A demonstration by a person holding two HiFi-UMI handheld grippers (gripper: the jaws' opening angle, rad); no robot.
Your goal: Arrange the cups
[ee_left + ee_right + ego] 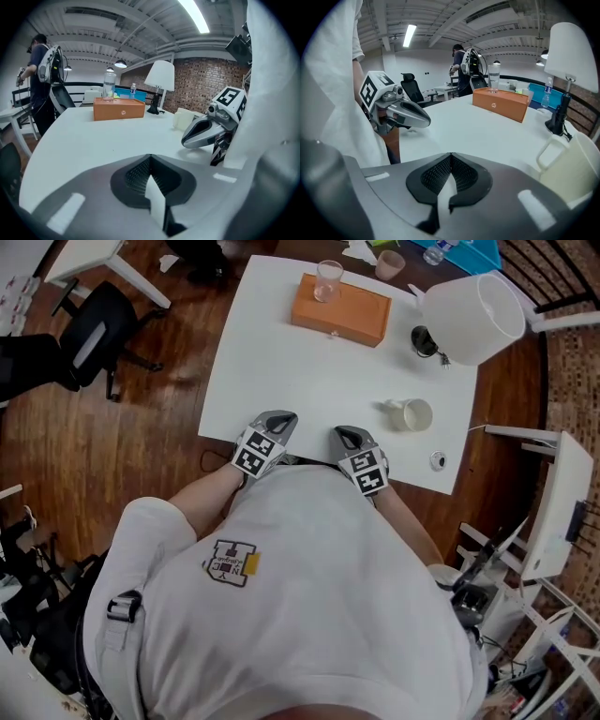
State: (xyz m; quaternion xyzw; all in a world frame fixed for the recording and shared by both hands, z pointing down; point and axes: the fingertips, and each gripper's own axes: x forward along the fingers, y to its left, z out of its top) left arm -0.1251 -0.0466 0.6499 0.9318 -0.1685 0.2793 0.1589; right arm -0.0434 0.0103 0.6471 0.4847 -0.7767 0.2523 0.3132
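A white mug (411,414) lies on its side on the right of the white table (281,362); in the right gripper view the mug (576,168) is close on the right. A clear glass (328,280) stands on an orange box (340,310) at the far side. A pinkish cup (389,264) sits at the far edge. My left gripper (281,416) and right gripper (345,434) rest side by side at the table's near edge. Both are shut with nothing between the jaws, as the left gripper (150,157) and right gripper (451,157) show in their own views.
A lamp with a white shade (469,315) stands at the far right of the table. A small round object (438,460) lies near the right front corner. A black office chair (94,334) stands on the wooden floor to the left. A person stands in the background (40,61).
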